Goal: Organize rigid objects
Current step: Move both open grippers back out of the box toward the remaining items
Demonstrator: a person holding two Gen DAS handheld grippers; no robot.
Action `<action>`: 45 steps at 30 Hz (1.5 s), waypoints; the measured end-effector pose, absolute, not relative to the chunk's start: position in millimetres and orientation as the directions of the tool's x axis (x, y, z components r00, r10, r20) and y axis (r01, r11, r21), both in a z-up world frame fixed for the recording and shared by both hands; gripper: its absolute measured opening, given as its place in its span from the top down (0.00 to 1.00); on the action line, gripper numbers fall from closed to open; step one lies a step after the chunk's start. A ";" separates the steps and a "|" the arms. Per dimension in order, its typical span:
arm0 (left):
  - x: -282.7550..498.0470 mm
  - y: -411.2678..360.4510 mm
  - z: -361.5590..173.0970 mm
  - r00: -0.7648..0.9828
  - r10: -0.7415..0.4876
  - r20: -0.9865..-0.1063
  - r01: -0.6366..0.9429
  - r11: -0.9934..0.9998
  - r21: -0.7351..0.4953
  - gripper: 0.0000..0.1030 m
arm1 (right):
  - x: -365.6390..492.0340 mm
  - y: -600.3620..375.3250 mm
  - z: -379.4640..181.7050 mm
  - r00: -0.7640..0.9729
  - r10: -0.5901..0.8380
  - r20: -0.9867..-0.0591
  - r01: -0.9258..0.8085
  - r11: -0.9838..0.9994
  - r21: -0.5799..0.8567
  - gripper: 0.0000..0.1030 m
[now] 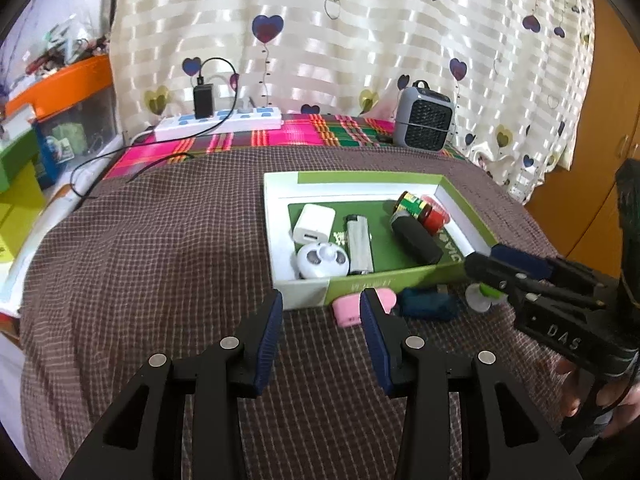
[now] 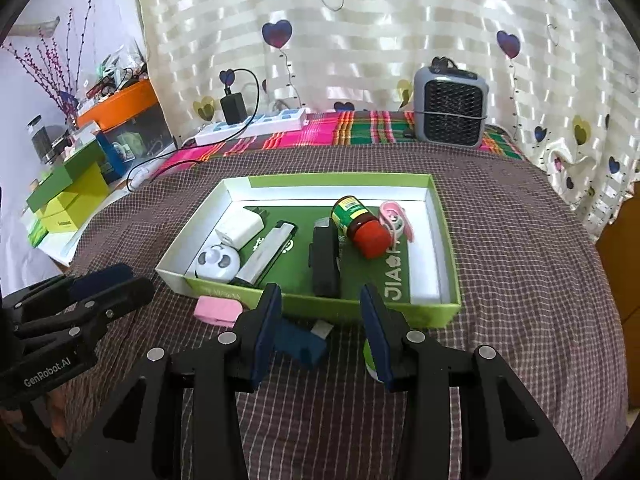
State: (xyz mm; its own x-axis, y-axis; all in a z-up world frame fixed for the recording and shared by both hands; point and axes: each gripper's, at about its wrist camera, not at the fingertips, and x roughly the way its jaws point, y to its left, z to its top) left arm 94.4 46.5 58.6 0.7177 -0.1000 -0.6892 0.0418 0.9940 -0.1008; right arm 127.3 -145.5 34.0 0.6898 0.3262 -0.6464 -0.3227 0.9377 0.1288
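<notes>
Heart-patterned curtains point(image 2: 360, 40) hang behind a surface covered in brown checked cloth point(image 1: 140, 260), where a green box point(image 2: 440, 216) is seen partly filled: a white charger point(image 2: 242, 226), a round white gadget point(image 2: 218, 266), a lighter point(image 2: 266, 254), a black case point(image 2: 325, 268) and a red-capped bottle point(image 2: 356, 226) are already laid inside. Outside the box, at its six-o'clock wall, three pieces are left on the cloth: a pink block point(image 2: 216, 309), a dark blue piece point(image 2: 298, 342) and a green-and-white item point(image 1: 482, 296). Both tools are held empty with jaws parted; the left gripper point(image 1: 322, 320) is aimed near the pink block, the right gripper point(image 2: 320, 320) over the blue piece. Trouble could be expected from crowding: the leftovers lie close together and tight against the box wall, so a closing jaw could nudge a neighbour or catch the cardboard, and the two tools could be knocked together.
</notes>
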 end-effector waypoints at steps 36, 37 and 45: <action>46.8 10.2 43.8 0.719 -0.174 -0.673 0.144 0.984 -0.100 0.61 | 75.3 -200.0 9.4 0.708 0.243 -0.663 -0.207 0.969 0.135 0.50; 48.4 10.8 42.5 0.714 -0.184 -0.675 0.151 0.983 -0.108 0.61 | 76.1 -202.2 8.8 0.708 0.238 -0.665 -0.199 0.971 0.135 0.50; 61.9 16.5 34.2 0.692 -0.188 -0.697 0.139 0.982 -0.127 0.61 | 92.9 -210.1 8.4 0.705 0.232 -0.671 -0.171 0.973 0.157 0.49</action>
